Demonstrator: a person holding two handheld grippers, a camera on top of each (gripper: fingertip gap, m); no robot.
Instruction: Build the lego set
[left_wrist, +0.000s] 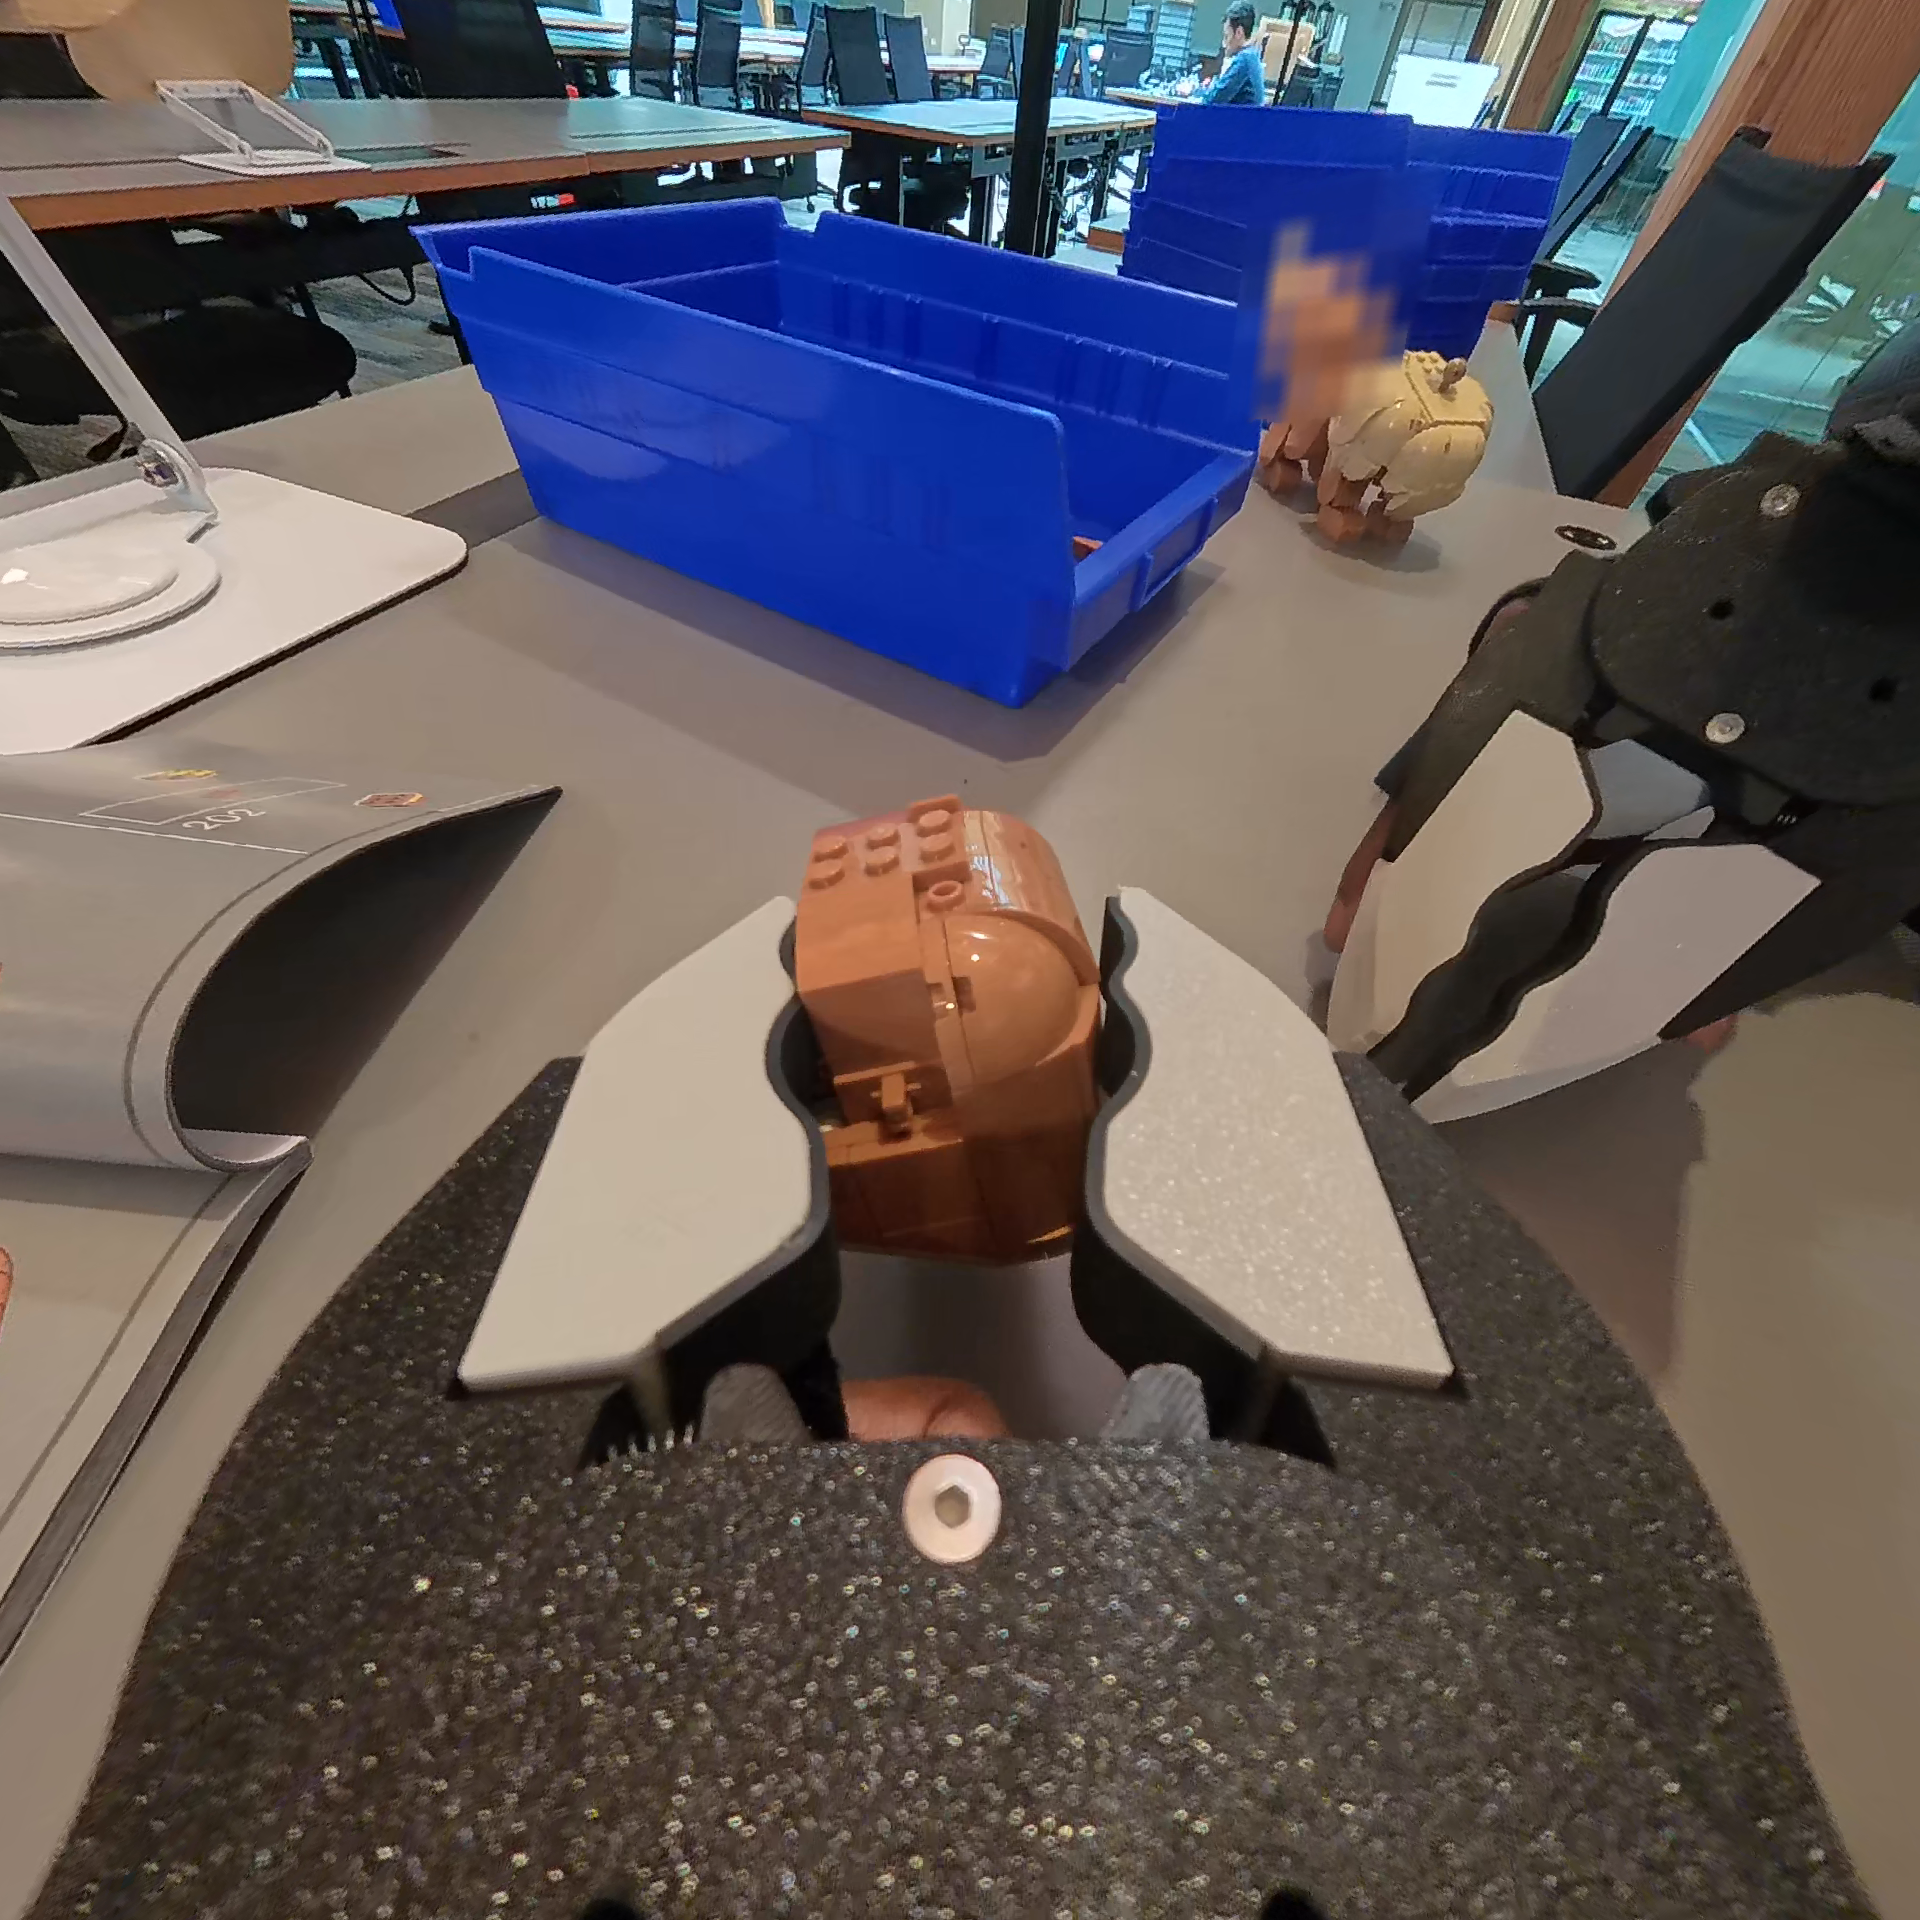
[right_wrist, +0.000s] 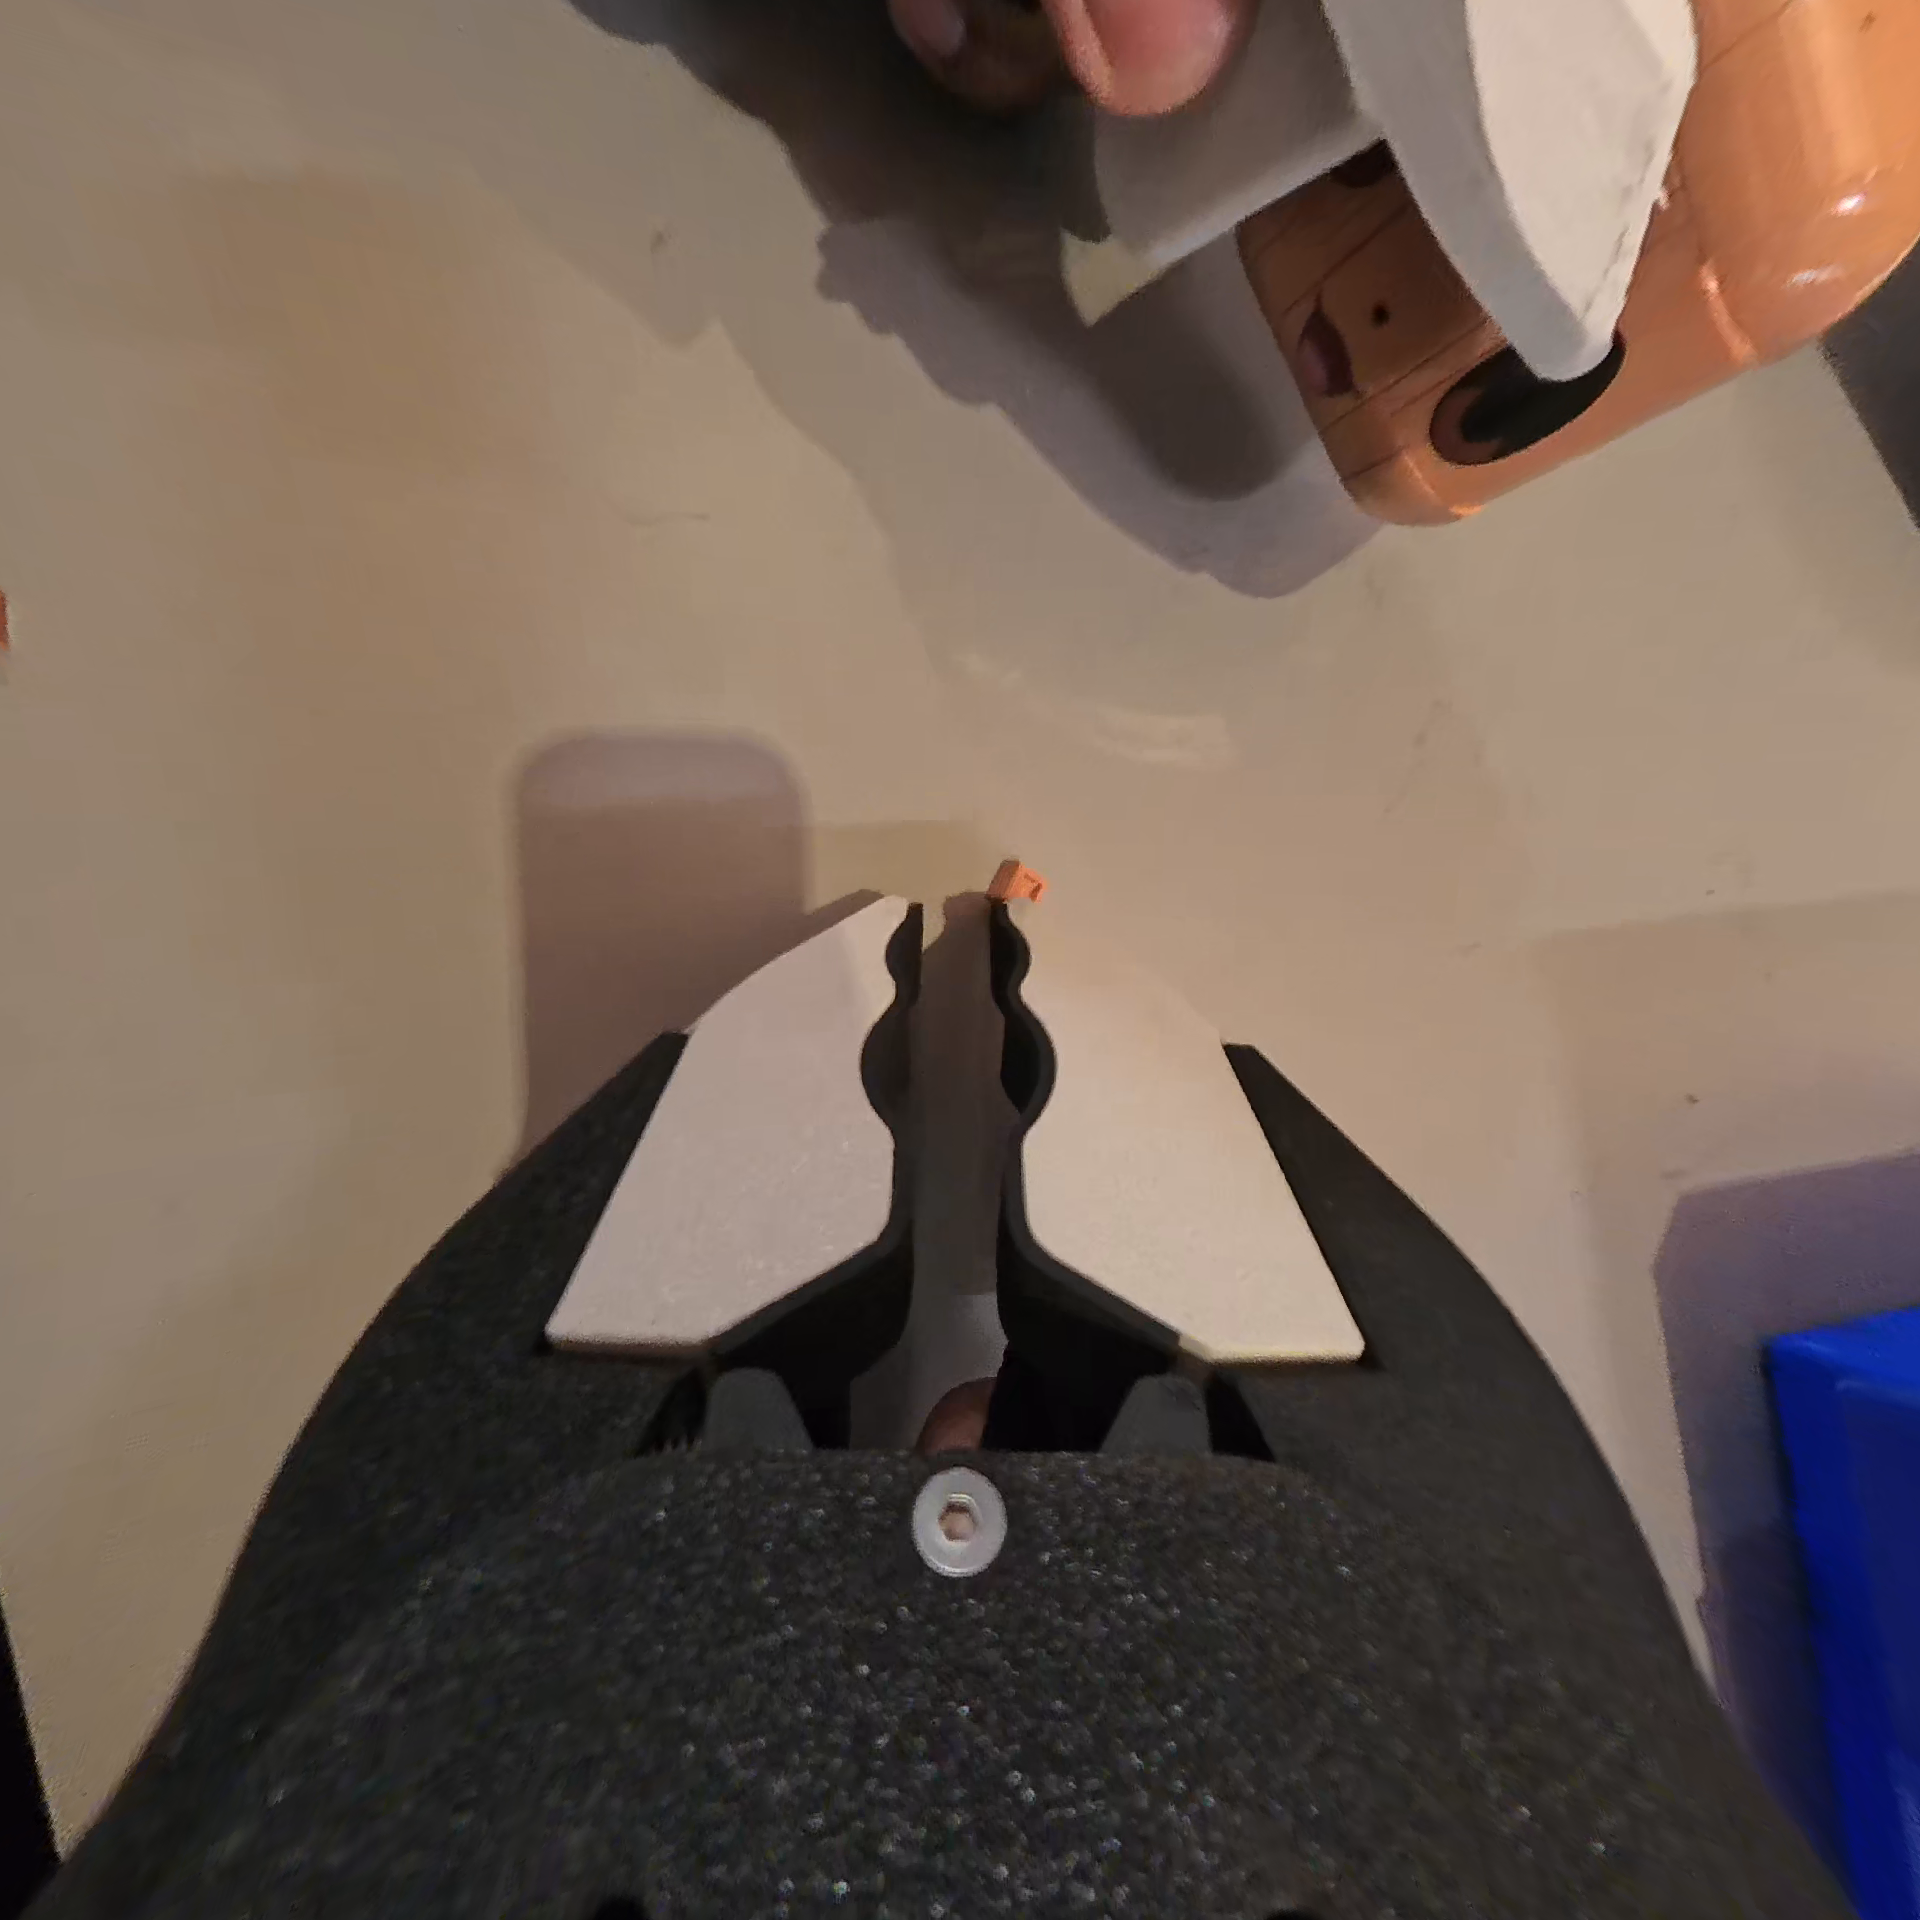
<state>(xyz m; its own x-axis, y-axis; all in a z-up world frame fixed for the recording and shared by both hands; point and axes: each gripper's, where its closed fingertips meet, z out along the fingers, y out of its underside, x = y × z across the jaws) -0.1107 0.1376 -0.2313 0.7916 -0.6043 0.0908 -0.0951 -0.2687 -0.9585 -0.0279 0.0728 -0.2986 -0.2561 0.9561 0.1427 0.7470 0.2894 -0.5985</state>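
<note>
A grey table fills both wrist views. In the left wrist view, a large blue plastic bin sits on it at about twelve o'clock, with a stack of more blue bins behind it at one o'clock. An open instruction booklet lies at nine o'clock, one page curling upward. At two o'clock, just right of the bin, stands a finished tan and brown brick animal, its front partly covered by a mosaic patch. At the centre, the left gripper is clamped on a rounded brown lego body, its grey fingers pressing against both sides and holding the piece off the table, studs facing up. The right gripper shows at three o'clock, pointing down at the table. In the right wrist view, looking straight down, the right gripper has its fingertips nearly together with a narrow gap between them. A tiny orange lego piece lies on the table just beyond the right fingertip, at twelve o'clock; whether it touches that tip cannot be told. The brown lego body appears at one o'clock.
</note>
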